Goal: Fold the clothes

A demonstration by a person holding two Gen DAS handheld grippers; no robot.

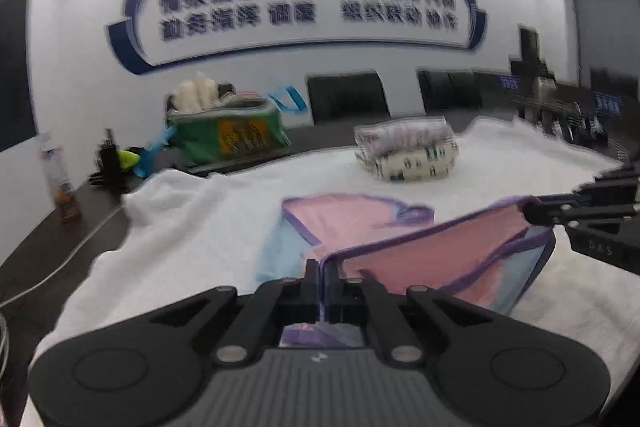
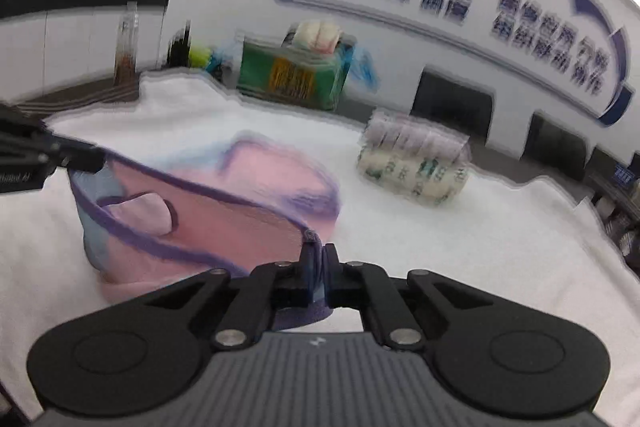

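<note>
A pink garment (image 1: 432, 251) with purple trim and pale blue panels hangs lifted over the white cloth (image 1: 192, 227), its far part (image 1: 340, 215) lying flat. My left gripper (image 1: 322, 269) is shut on the purple hem at one end. At the right edge of the left wrist view, my right gripper (image 1: 530, 211) pinches the other end. In the right wrist view the right gripper (image 2: 319, 253) is shut on the garment (image 2: 224, 223), whose hem stretches left to the left gripper (image 2: 96, 157). Both views are motion-blurred.
A stack of folded patterned clothes (image 1: 406, 149) (image 2: 414, 169) sits farther back on the cloth. A green bag (image 1: 230, 131) (image 2: 294, 75) with clothes in it, a bottle (image 1: 60, 179) and dark chairs (image 1: 346, 99) line the far table edge.
</note>
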